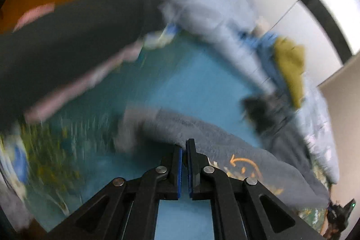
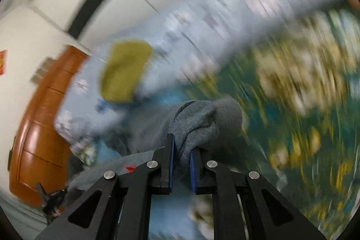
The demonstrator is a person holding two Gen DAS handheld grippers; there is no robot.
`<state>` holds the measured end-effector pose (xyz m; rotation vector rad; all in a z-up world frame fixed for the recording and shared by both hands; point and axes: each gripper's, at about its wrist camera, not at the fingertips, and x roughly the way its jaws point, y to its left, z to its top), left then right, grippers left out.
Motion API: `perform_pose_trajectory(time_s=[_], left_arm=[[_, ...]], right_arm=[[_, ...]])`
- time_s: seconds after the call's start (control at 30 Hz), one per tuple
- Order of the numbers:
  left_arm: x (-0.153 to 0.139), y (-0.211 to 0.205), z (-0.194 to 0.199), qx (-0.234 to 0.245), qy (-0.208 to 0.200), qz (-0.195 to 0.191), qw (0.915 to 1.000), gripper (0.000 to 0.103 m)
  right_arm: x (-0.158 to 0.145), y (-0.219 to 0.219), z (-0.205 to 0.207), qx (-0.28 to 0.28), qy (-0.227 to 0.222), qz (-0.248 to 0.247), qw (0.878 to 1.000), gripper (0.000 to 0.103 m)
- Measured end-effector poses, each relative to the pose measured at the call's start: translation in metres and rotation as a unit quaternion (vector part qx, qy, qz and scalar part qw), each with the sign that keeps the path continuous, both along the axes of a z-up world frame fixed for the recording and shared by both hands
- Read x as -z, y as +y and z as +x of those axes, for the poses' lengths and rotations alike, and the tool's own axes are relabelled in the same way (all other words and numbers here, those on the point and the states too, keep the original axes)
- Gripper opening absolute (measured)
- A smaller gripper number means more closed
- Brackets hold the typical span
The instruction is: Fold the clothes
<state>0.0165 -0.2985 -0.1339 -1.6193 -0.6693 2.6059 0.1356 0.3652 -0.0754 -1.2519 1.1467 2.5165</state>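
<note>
- Left wrist view, far left: dark garment with a pink trim, heavily blurred, lies over a teal floral bed cover.
- Centre: left gripper, its 2 jaws pressed together, blue pads almost touching. Grey fleece garment lies right at the tips; cannot tell whether a thin edge is caught between the pads.
- The grey garment runs from centre toward the lower right across the cover; an orange curved print shows on it.
- Right: olive cloth sits on a blue garment, beside a pale blue quilt along the bed's far edge.
- Right wrist view, left: brown wooden door; white wall above it.
- Centre-left: olive cloth against the quilt.
- Centre: right gripper pinches a bunched fold of the grey garment between its 2 blue pads; jaws slightly apart around the cloth.
- Right: floral cover, blurred.
</note>
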Motion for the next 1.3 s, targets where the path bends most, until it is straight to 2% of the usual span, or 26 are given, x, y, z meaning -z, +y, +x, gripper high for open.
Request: perform_pose_trajectory(time_s=[0.07,0.13,0.2,0.3,0.4,0.47,0.53,0.6,0.73,0.77,0.83,0.9,0.97,1.07,1.1,1.3], left_arm=[[0.03,0.011,0.013,0.004,-0.025,-0.018,0.9995,0.004],[0.05,0.017,0.025,0.006,-0.042,-0.032,0.9986,0.004],[0.051,0.013,0.032,-0.002,-0.036,-0.028,0.999,0.004],[0.033,0.003,0.043,-0.02,-0.004,-0.014,0.9997,0.004],[0.039,0.007,0.039,-0.011,-0.012,-0.033,0.9993,0.004],[0.052,0.005,0.039,-0.008,-0.032,-0.042,0.9986,0.004],[0.064,0.001,0.044,-0.017,-0.047,-0.035,0.9981,0.004],[0.068,-0.003,0.049,-0.025,-0.043,-0.013,0.9987,0.004],[0.062,-0.008,0.051,-0.012,-0.041,0.0,0.9991,0.013],[0.06,-0.01,0.052,-0.012,-0.04,-0.003,0.9991,0.018],[0.052,-0.015,0.055,-0.014,-0.041,-0.018,0.9989,0.042],[0.042,-0.021,0.056,-0.019,-0.033,-0.025,0.9989,0.045],[0.032,-0.017,0.049,-0.018,-0.023,-0.022,0.9993,0.047],[0.022,0.003,0.015,0.003,-0.007,-0.006,1.0,0.05],[0.02,0.019,-0.006,0.018,0.001,0.01,0.9998,0.053],[0.024,0.099,-0.107,0.068,-0.003,0.107,0.9919,0.059]], right_arm=[[0.033,0.0,0.015,0.008,-0.036,-0.015,0.999,0.012],[0.05,0.0,0.026,0.014,-0.053,-0.023,0.998,0.012],[0.061,0.002,0.037,0.019,-0.061,-0.032,0.997,0.012],[0.057,0.006,0.044,0.02,-0.047,-0.039,0.998,0.012],[0.058,0.003,0.043,0.009,-0.054,-0.027,0.998,0.012],[0.067,0.001,0.044,0.01,-0.068,-0.026,0.997,0.012],[0.077,0.003,0.047,0.016,-0.069,-0.043,0.997,0.012],[0.078,0.005,0.048,0.01,-0.065,-0.05,0.997,0.013],[0.073,0.009,0.046,-0.014,-0.062,-0.048,0.997,0.02],[0.071,0.011,0.046,-0.017,-0.062,-0.044,0.997,0.023],[0.071,0.017,0.048,-0.02,-0.067,-0.037,0.997,0.03],[0.071,0.025,0.051,-0.018,-0.074,-0.027,0.997,0.043],[0.068,0.038,0.053,-0.001,-0.084,-0.006,0.996,0.044],[0.065,0.05,0.034,0.0,-0.095,0.03,0.995,0.044],[0.064,0.052,0.023,-0.003,-0.096,0.036,0.995,0.044],[0.074,0.031,-0.078,-0.04,-0.067,0.004,0.997,0.045]])
